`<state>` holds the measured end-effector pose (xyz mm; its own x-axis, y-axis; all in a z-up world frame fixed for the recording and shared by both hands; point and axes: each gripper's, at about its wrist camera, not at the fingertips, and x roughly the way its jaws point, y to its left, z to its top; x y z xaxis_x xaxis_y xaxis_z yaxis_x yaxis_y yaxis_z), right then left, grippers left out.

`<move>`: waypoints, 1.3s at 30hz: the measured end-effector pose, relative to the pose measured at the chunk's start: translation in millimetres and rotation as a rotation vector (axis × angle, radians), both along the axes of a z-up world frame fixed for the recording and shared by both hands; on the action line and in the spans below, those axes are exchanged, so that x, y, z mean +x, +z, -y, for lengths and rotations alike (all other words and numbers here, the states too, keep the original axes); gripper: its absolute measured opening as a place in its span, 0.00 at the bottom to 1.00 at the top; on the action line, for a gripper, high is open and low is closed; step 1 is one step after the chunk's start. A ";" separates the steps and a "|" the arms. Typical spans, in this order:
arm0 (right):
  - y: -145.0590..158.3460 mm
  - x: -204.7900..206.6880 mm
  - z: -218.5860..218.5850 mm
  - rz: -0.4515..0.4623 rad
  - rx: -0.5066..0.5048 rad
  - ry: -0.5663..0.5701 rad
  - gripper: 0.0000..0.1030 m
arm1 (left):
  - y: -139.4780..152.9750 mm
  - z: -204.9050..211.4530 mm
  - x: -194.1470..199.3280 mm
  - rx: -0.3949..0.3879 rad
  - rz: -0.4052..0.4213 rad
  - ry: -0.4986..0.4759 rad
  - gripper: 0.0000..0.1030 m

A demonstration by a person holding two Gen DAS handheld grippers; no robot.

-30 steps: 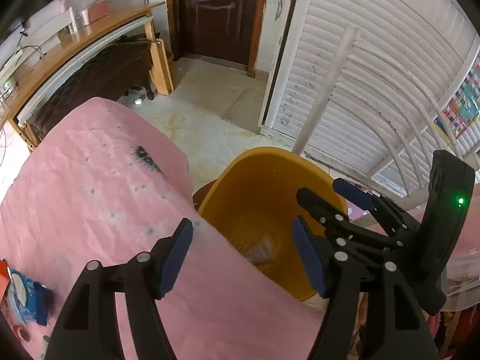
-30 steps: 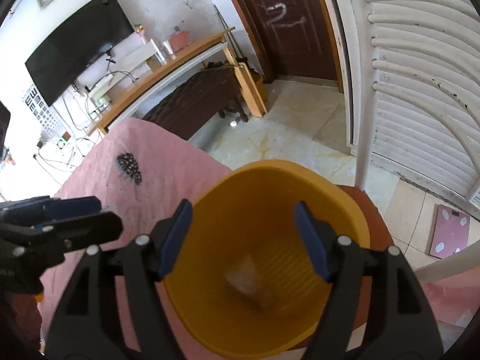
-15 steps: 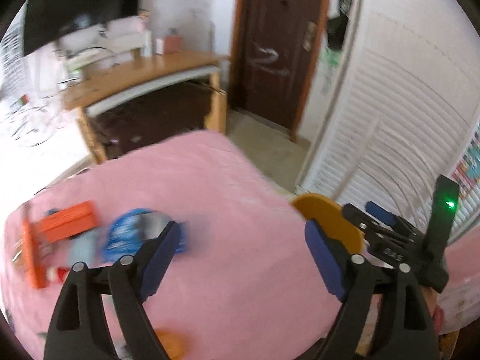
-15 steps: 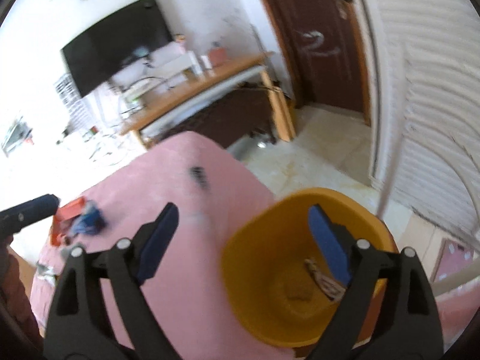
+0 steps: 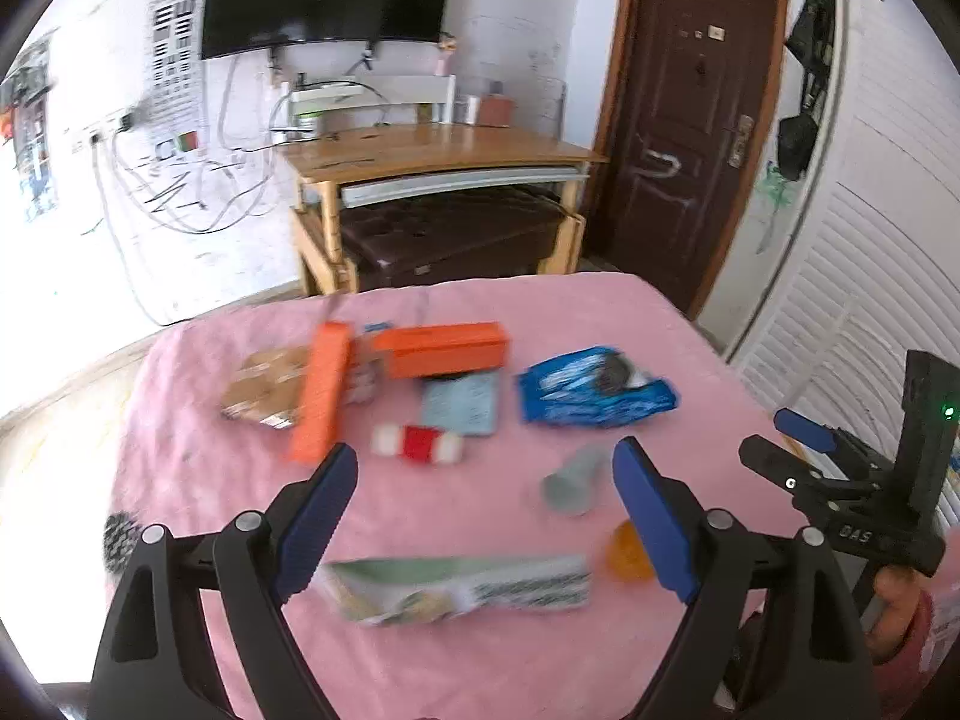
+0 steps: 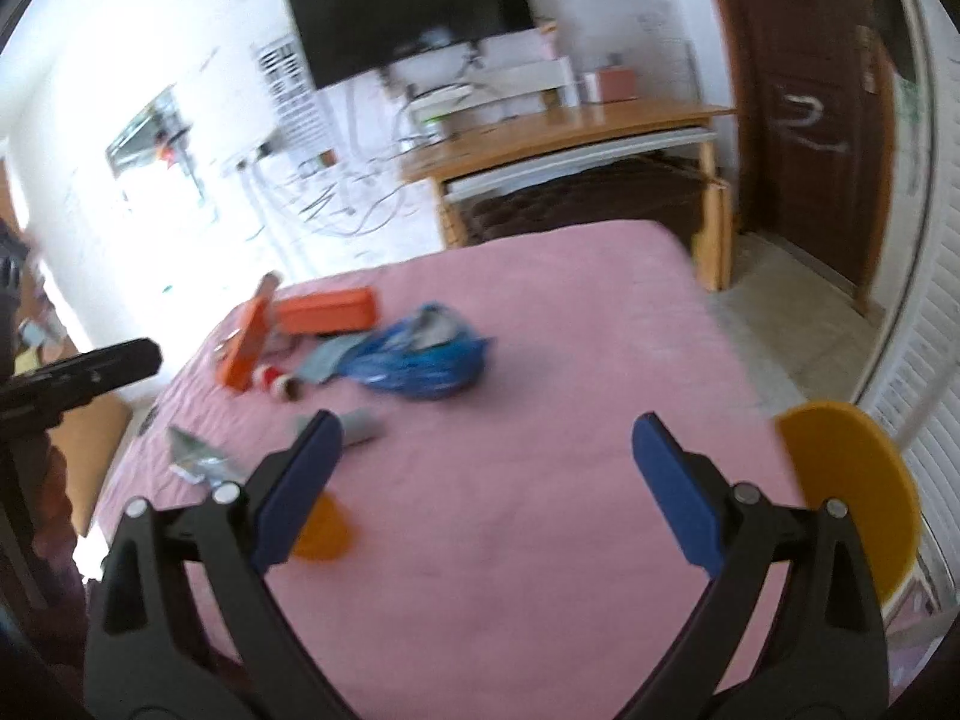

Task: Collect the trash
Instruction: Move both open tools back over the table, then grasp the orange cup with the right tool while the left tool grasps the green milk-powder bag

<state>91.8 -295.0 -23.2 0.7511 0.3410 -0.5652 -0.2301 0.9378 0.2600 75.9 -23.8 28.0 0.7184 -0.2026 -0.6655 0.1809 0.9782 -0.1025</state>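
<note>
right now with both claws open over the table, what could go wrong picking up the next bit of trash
The green wrapper lies flat on the pink cloth, so the left claw may pinch cloth too. The yellow bin sits past the table edge, so a loose grip could drop trash on the floor.

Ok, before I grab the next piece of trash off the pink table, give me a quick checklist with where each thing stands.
1. Left gripper open and empty: ok.
2. Right gripper open and empty: ok.
3. Trash within view: ok, green wrapper lies nearest the left gripper, blue bag farther back.
4. Yellow bin located: ok, at the table's right edge.
5. Grippers clear of each other: ok, apart.
6. Picture sharp enough to aim: not ok, blurred.
</note>
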 end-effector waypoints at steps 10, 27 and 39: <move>-19.2 -13.6 -66.3 -0.059 -0.049 0.154 0.94 | -53.8 -29.8 -12.0 0.011 -0.068 -0.054 0.80; -43.7 -8.1 -80.6 -0.096 -0.156 0.161 0.94 | -85.6 -30.0 15.4 -0.072 -0.162 -0.064 0.80; -44.8 -1.0 -89.8 -0.087 -0.224 0.155 0.82 | -60.4 -6.8 42.3 0.095 -0.061 -0.254 0.81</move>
<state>90.8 -205.1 -68.0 0.6451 0.3077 -0.6994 -0.3616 0.9293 0.0754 118.2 -17.1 -32.4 0.6102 -0.3058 -0.7309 0.4179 0.9080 -0.0309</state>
